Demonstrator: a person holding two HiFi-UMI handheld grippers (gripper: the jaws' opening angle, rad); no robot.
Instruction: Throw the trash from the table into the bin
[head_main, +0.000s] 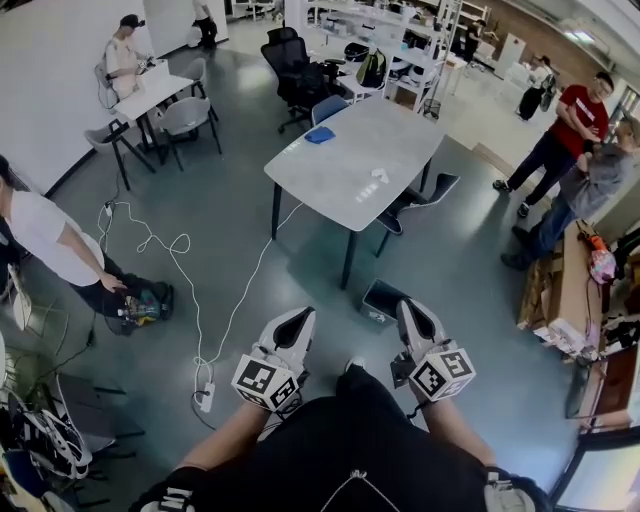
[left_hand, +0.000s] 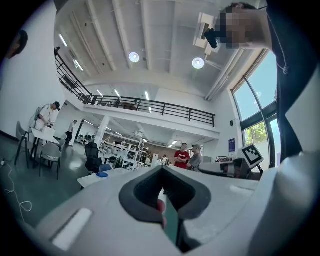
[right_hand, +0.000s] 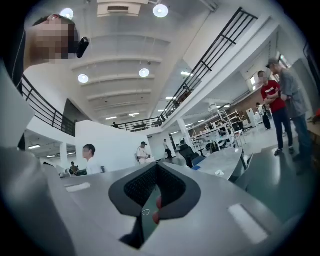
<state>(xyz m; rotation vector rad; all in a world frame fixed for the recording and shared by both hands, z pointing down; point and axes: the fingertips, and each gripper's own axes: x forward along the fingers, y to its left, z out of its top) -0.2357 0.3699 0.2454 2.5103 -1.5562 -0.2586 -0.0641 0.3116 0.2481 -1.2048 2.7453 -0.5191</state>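
Left gripper (head_main: 294, 322) and right gripper (head_main: 417, 320) are both pinched closed on nothing, held up near the body, while the white trash (head_main: 379, 175) sits on the far table (head_main: 335, 185), bin (head_main: 383, 300) on the floor just nearer.

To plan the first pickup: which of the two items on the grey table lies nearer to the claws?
The white crumpled piece, toward the near end of the table; the blue item lies at the far end.
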